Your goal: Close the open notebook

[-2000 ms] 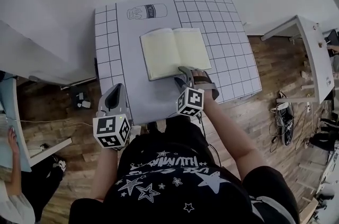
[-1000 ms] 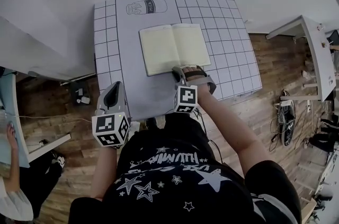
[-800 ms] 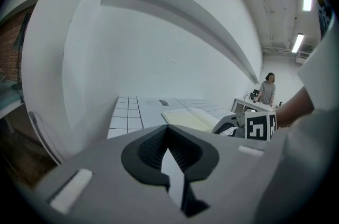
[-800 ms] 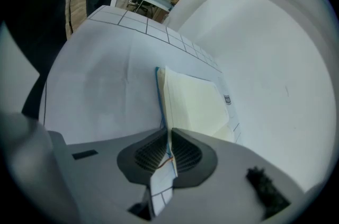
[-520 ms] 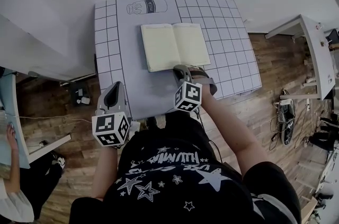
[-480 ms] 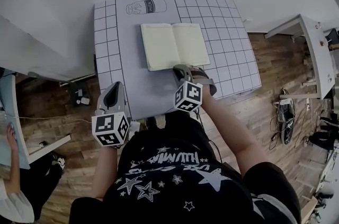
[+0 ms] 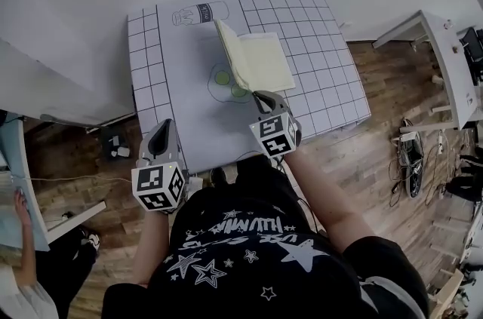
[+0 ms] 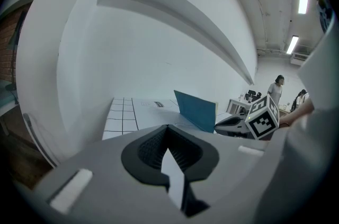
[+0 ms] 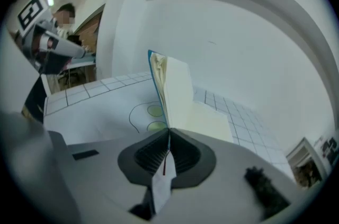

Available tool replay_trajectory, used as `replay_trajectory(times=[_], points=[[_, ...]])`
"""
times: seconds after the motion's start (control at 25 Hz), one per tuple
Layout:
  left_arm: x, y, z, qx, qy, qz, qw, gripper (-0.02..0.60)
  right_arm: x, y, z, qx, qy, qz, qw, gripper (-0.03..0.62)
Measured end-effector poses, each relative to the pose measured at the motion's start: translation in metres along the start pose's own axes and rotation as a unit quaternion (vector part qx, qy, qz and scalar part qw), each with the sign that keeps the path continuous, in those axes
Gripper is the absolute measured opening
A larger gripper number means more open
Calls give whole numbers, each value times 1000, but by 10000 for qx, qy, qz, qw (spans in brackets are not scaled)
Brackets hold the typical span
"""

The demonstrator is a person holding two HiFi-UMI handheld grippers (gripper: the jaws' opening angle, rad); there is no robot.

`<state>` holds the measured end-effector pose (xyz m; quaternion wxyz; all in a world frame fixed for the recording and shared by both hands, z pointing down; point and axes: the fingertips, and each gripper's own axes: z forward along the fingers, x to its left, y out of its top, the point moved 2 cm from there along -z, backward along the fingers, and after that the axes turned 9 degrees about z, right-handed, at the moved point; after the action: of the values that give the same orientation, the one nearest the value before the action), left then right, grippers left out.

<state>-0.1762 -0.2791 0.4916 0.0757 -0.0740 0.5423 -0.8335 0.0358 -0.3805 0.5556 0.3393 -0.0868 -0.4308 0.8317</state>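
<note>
The notebook [image 7: 260, 61] lies on the gridded white mat [image 7: 162, 95]; its right half is flat. Its left half, with a blue cover [image 8: 197, 110], stands upright along the spine [image 9: 168, 88]. My right gripper [image 7: 263, 100] is at the notebook's near edge, shut on the lower edge of that raised half [image 9: 168, 135]. My left gripper [image 7: 160, 135] rests at the mat's near left edge, well apart from the notebook, jaws shut on nothing [image 8: 168, 130].
A green-and-outline drawing [image 7: 225, 81] shows on the mat where the left half lay. A bottle drawing [image 7: 195, 13] is at the mat's far edge. A white table [image 7: 445, 57] stands to the right over wooden floor. A person sits at lower left [image 7: 19, 265].
The notebook's left half has risen from flat to upright, baring the green drawing. My right gripper rolled and rose while gripping it. The left gripper stayed still.
</note>
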Motion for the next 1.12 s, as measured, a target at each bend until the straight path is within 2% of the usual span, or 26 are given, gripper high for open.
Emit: replay_trajectory(times=[0.16,0.44,0.76,0.92,1.12], points=[[0,1,0,5,-20,23,10000,9,-19,-14,-2,53,-153,1294,9915,18],[-8,2,5,8,-97,60,9999,9,-50,-34,0,325,-559,2007,9775,18],[-11,4,8,26,-117,99,9999,9,-57,-51,9,638,-518,2003,9763,15],[-11,6,8,18,-140,94,9999,9,-58,-47,3,569,-526,2053,9756,17],[-15,4,9,20,-279,94,9996,9,-67,-41,-23,295,-984,1885,9767,17]])
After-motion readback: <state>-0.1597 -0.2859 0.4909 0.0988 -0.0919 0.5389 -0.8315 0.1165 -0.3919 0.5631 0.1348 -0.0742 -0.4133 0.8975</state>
